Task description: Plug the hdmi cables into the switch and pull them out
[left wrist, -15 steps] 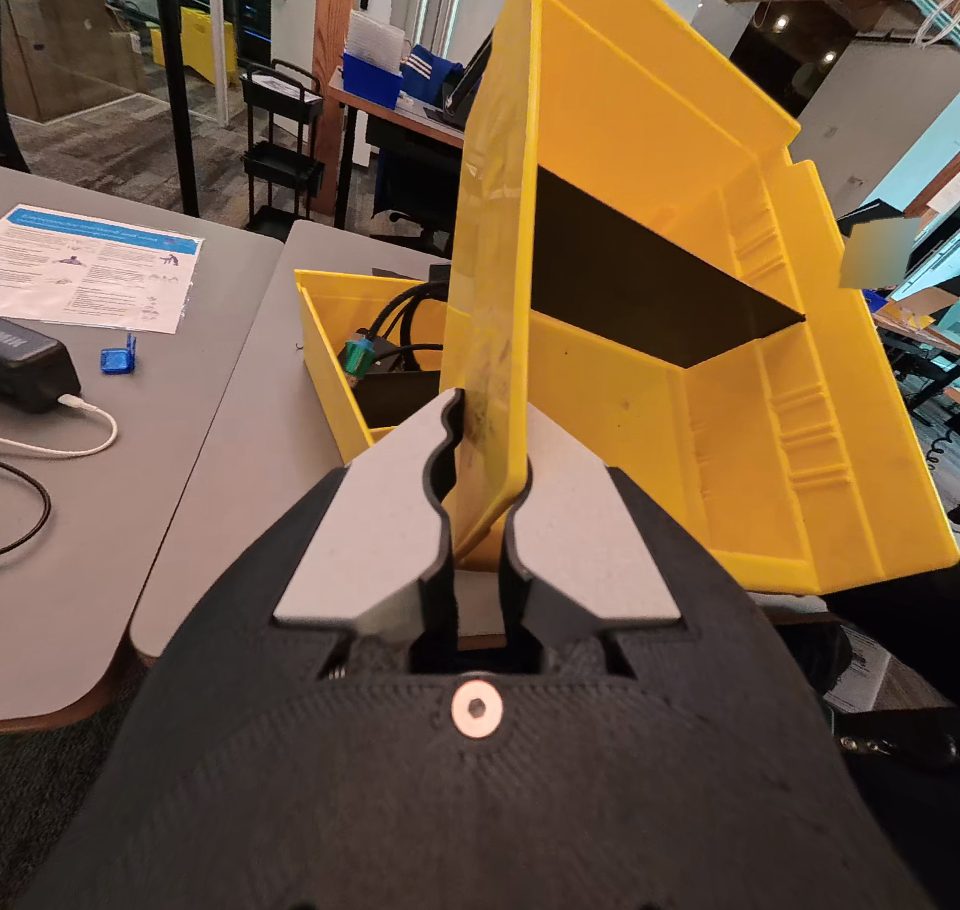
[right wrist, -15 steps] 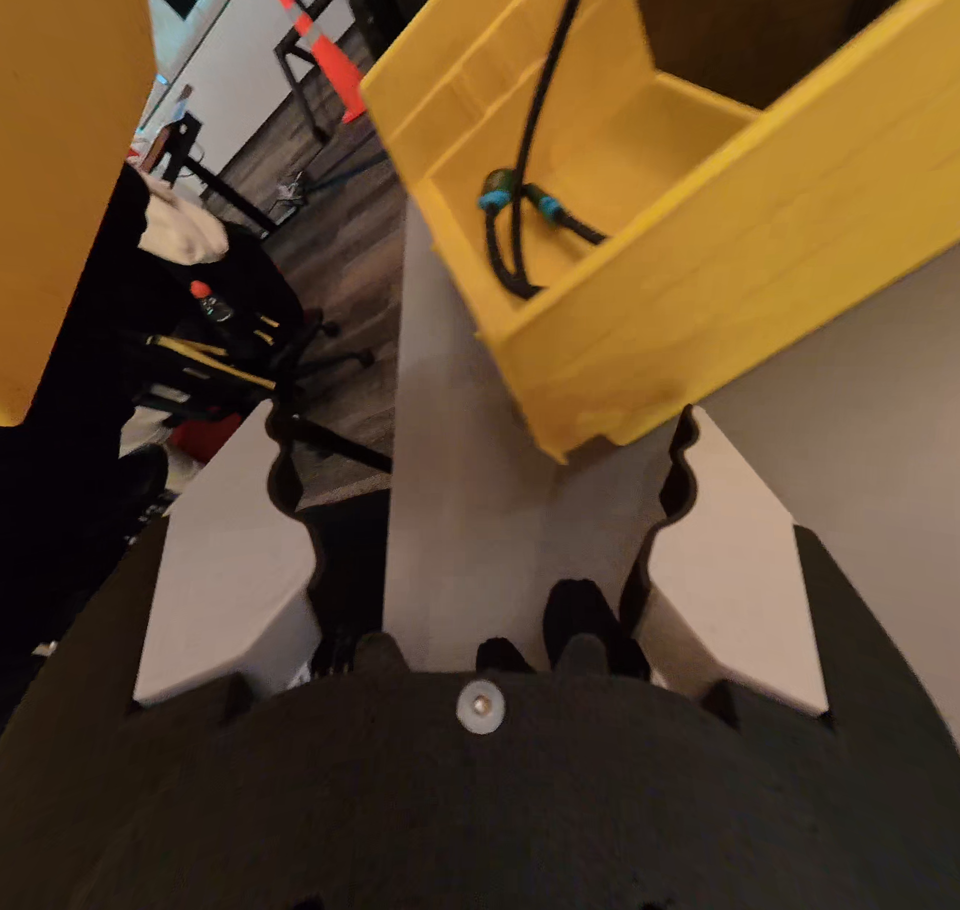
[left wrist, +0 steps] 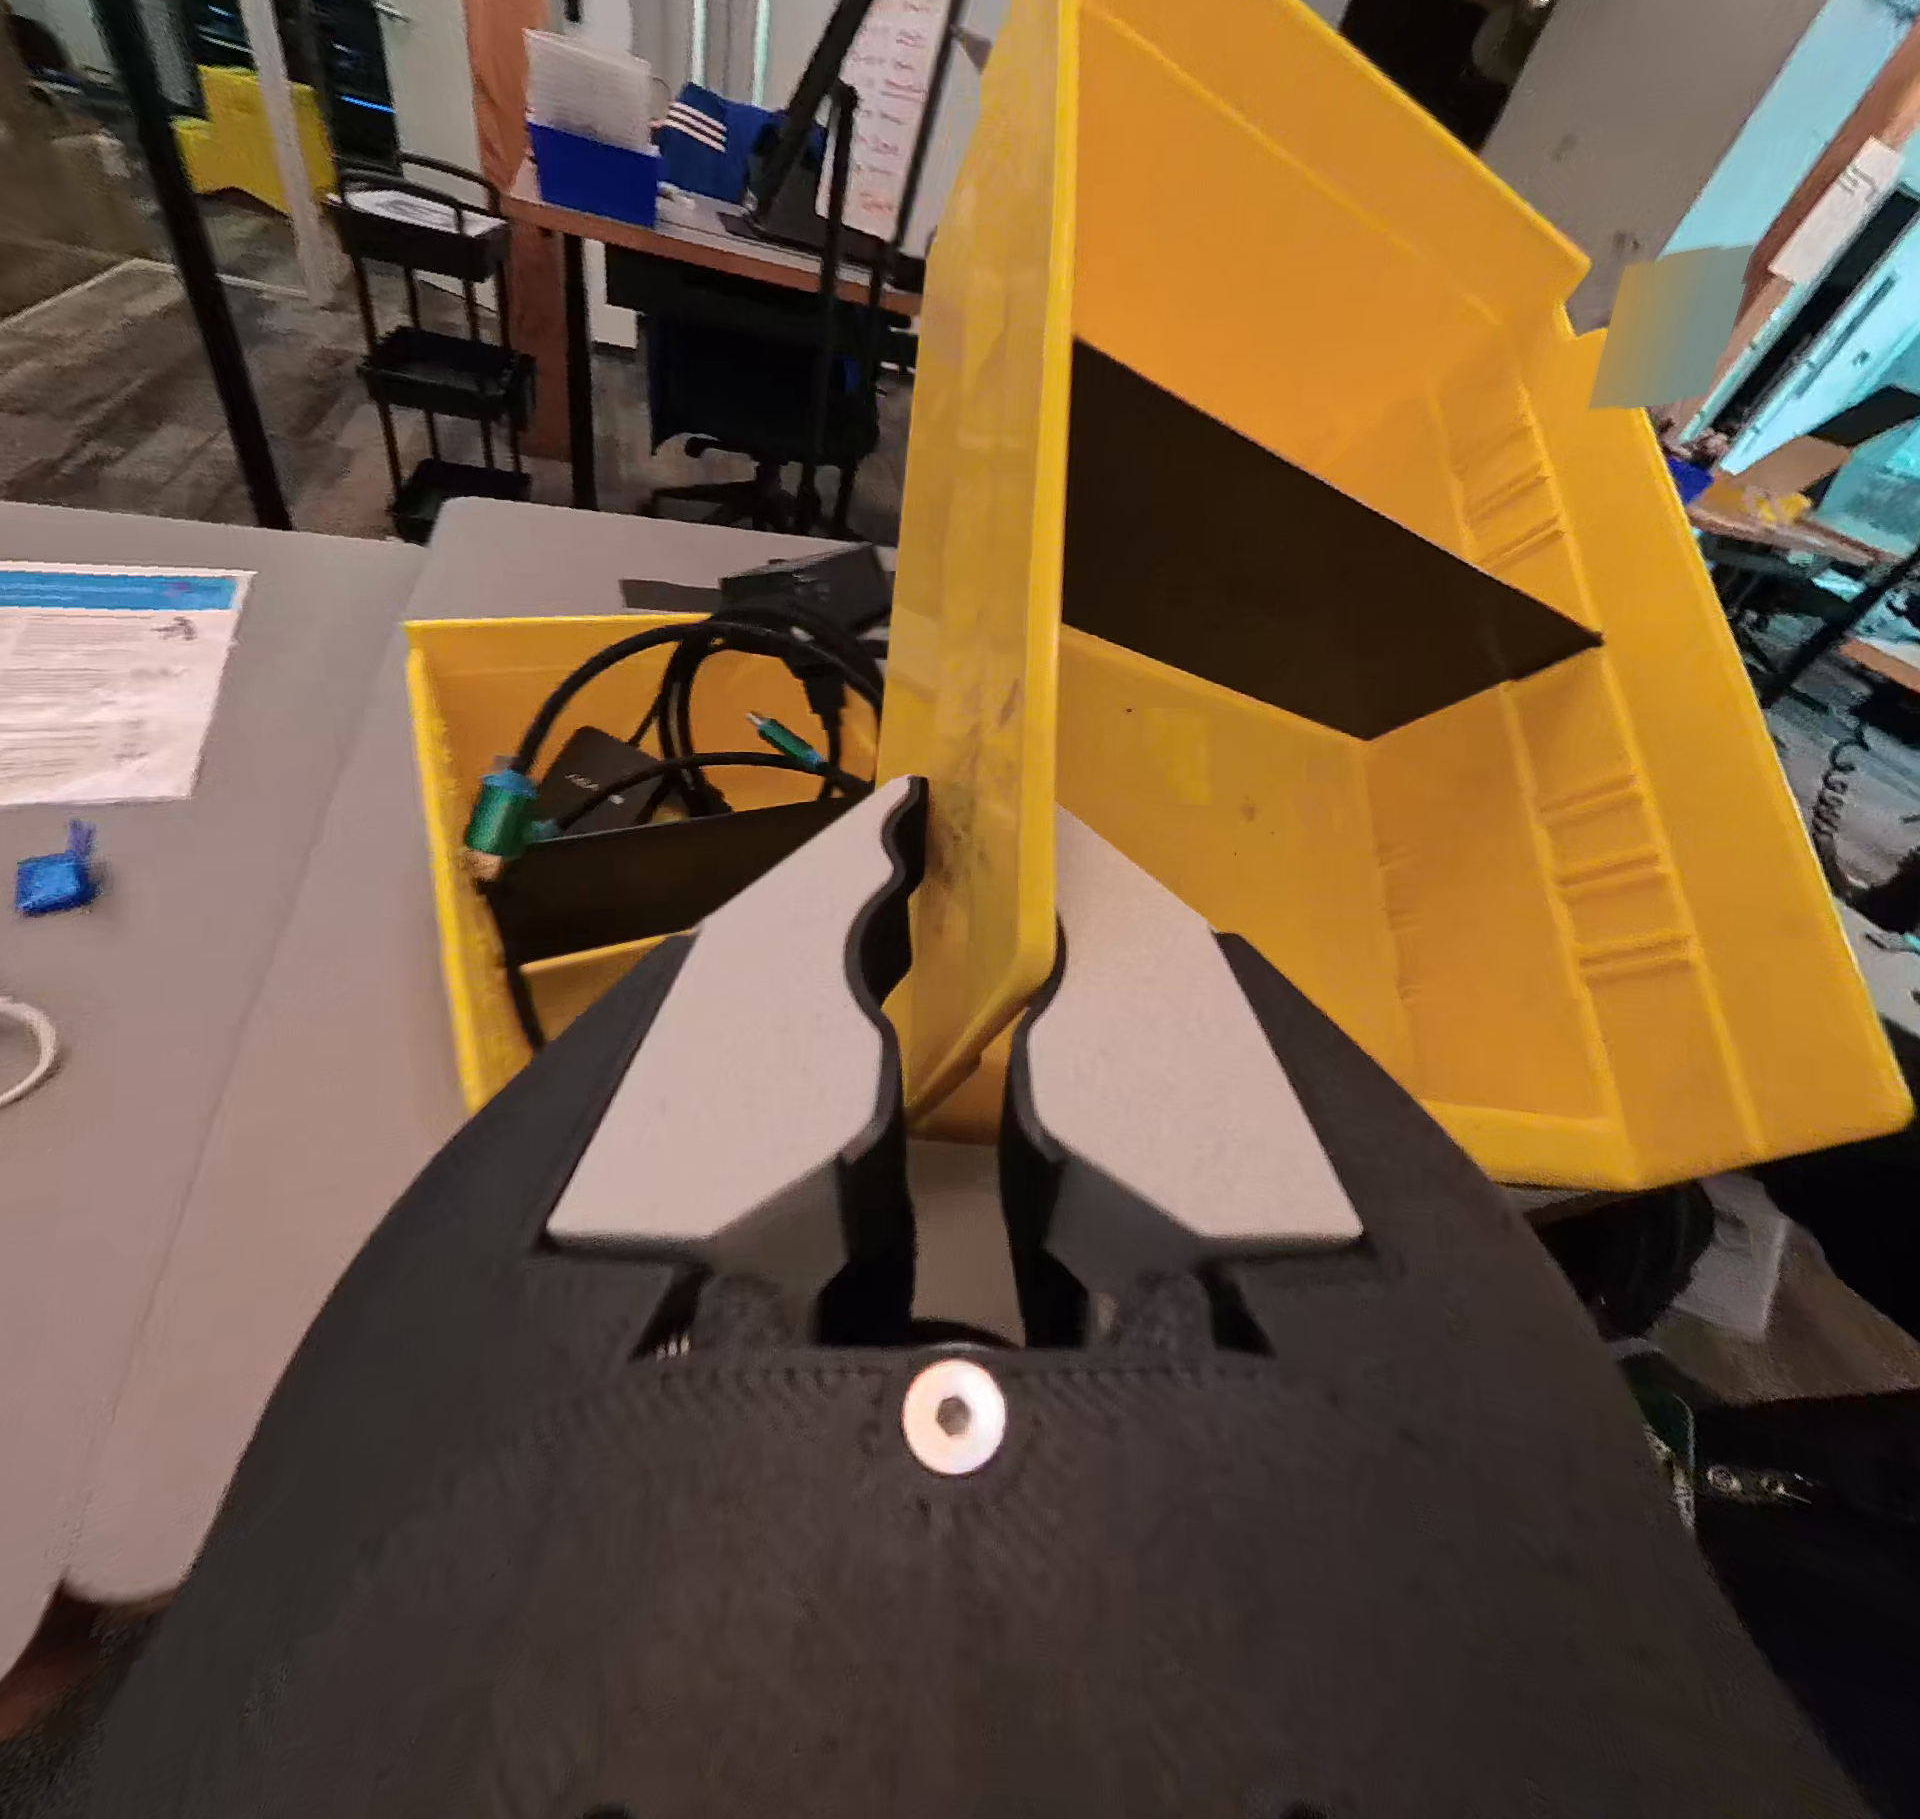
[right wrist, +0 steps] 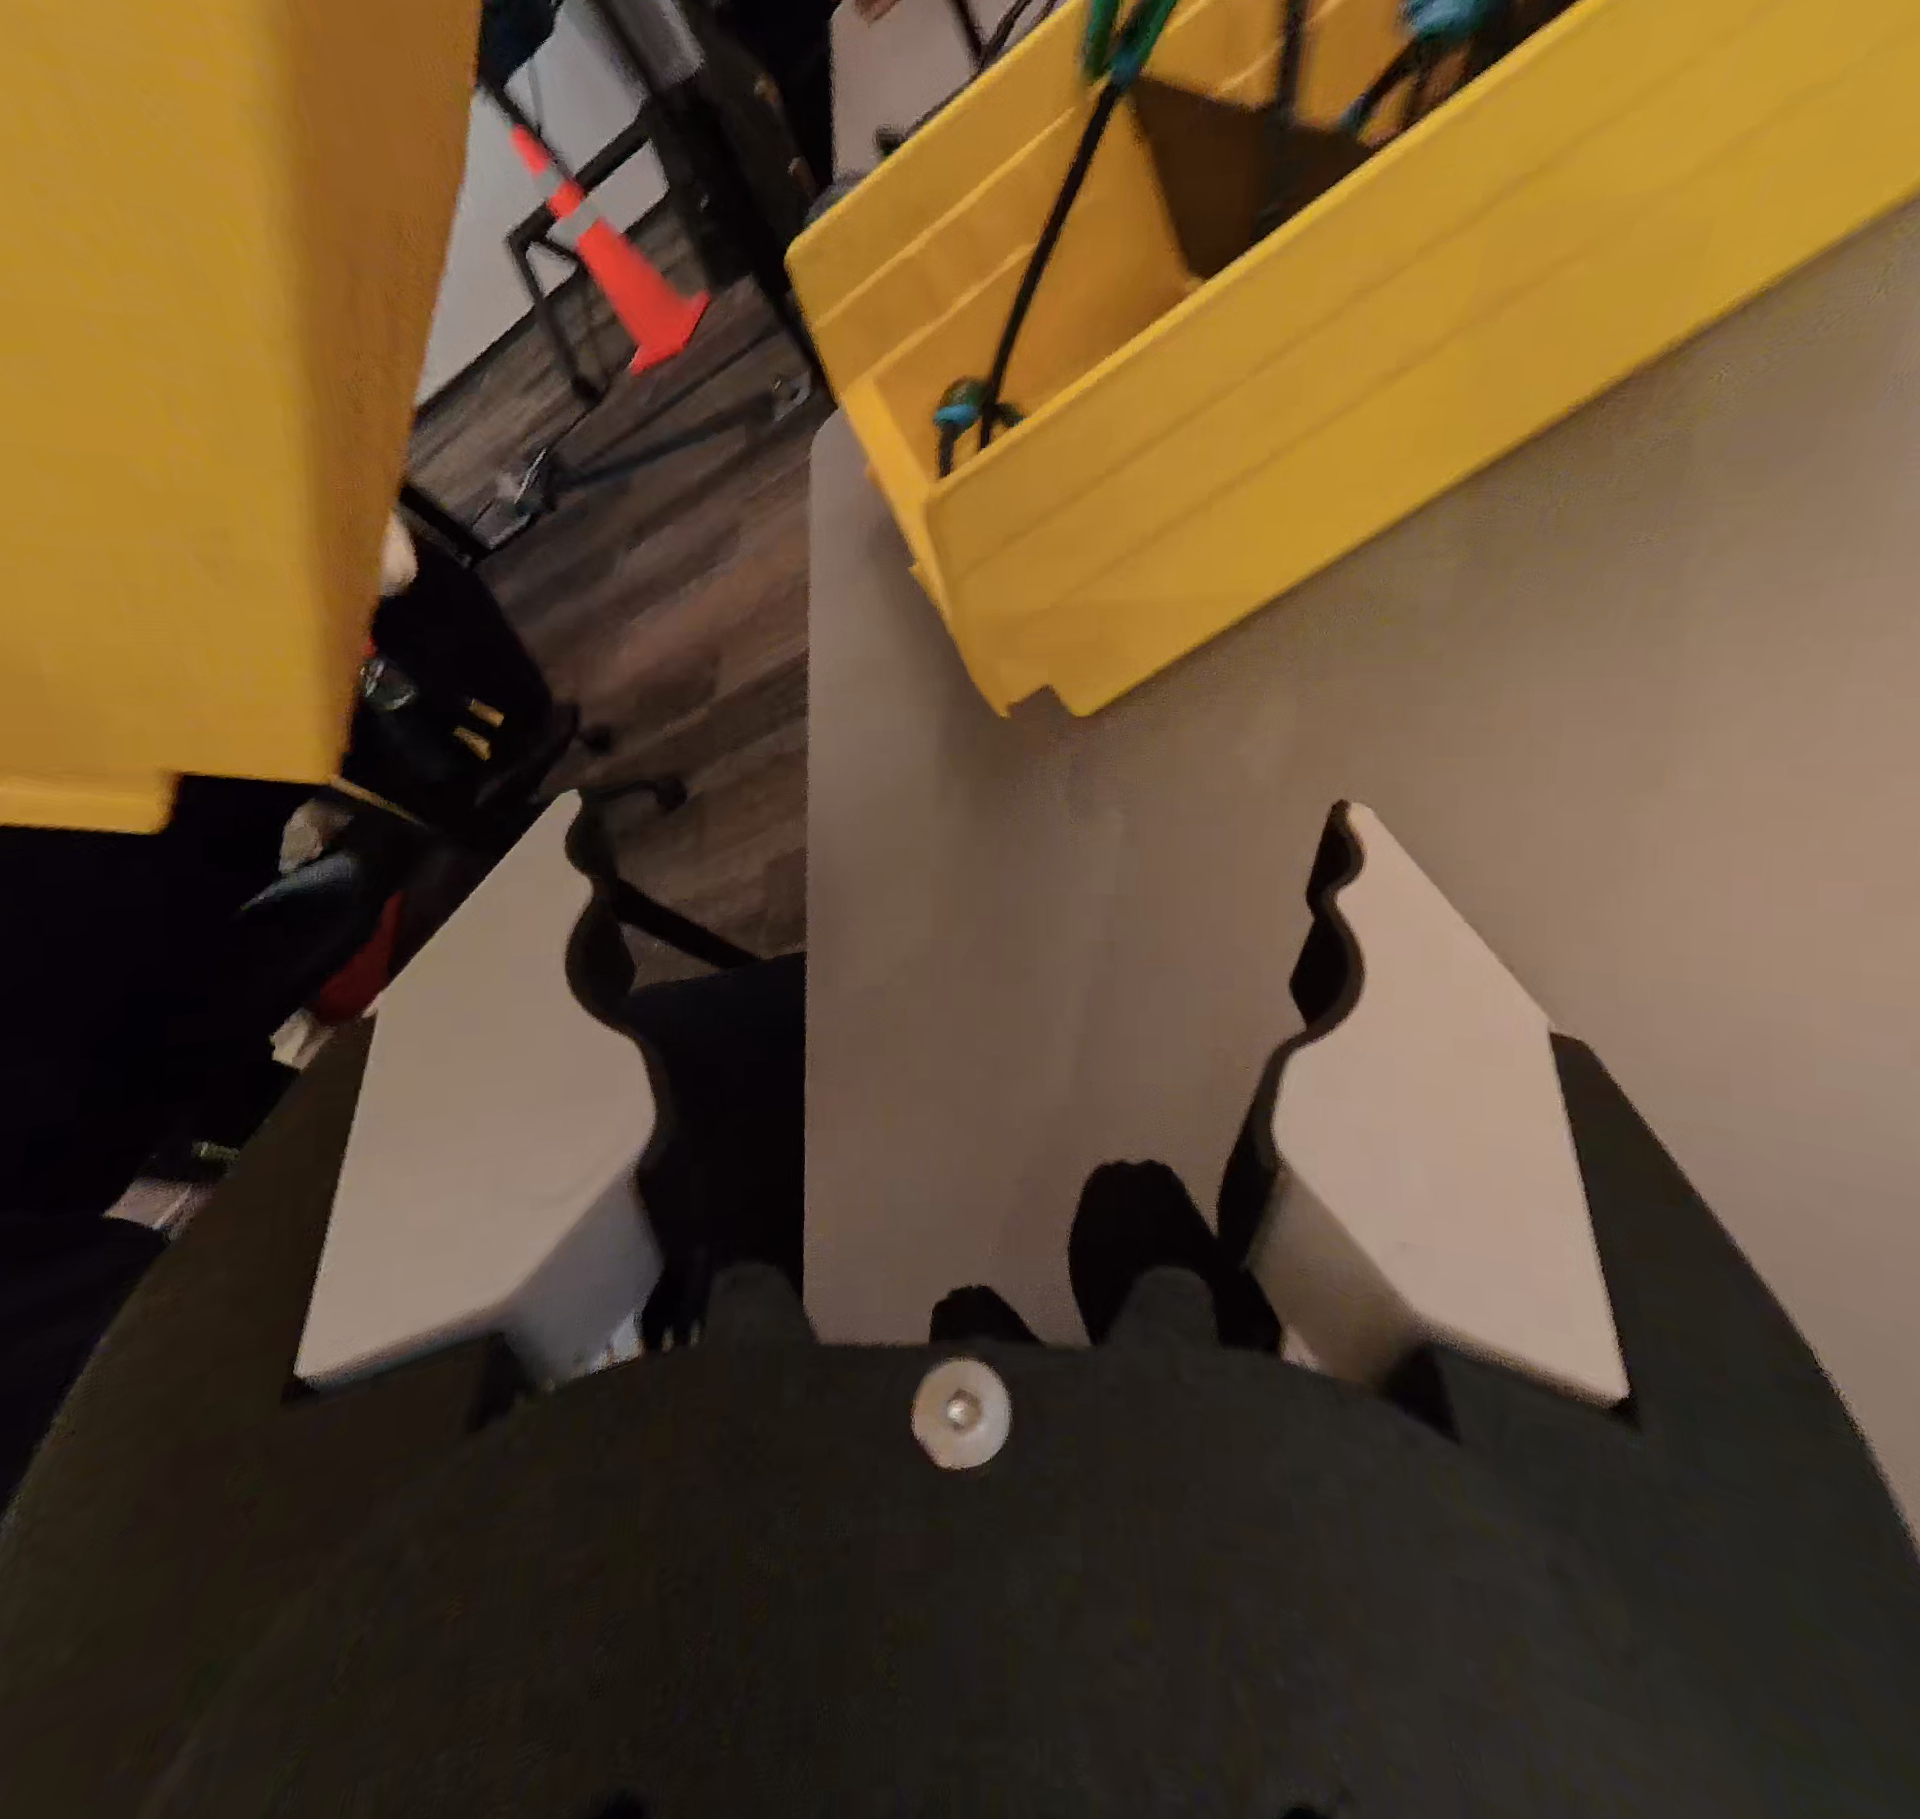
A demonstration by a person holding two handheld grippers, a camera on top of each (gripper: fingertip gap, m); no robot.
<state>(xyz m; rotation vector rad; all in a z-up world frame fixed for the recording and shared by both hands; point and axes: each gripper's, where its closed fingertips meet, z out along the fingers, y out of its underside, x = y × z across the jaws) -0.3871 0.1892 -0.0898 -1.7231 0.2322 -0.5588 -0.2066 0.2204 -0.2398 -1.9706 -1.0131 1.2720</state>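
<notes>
Left gripper (left wrist: 971, 896) clamped on the near wall of a large yellow bin (left wrist: 1299, 481), held tilted up off the grey table (left wrist: 260, 1042), its open inside facing the camera with a black divider (left wrist: 1278, 564) across it. Grey fingers (left wrist: 769, 1021) pressed on both sides of that wall, the scuffed rim running up toward 12 o'clock.

At 10 o'clock from the gripper, a second, smaller yellow bin (left wrist: 447, 834) resting on the table. Inside it, coiled black hdmi cables (left wrist: 644, 668) with green plugs (left wrist: 499, 813) at their ends, lying over a flat black box, likely the switch (left wrist: 603, 782). Another dark box just behind that bin at 12 o'clock, too blurred to identify.

At 9 o'clock, a printed sheet (left wrist: 94, 689) flat on the table, a small blue item (left wrist: 52, 876) just beside it.

Right gripper (right wrist: 961, 824) spread wide, nothing between its fingers (right wrist: 488, 1094), poised over the table edge (right wrist: 1039, 938). At 1 o'clock in that view, the smaller bin (right wrist: 1299, 481) on the table with cables (right wrist: 1039, 263) and green plugs inside. At 10 o'clock, the outside of the lifted bin (right wrist: 208, 315). Between them, an orange cone (right wrist: 623, 263) on the floor.
</notes>
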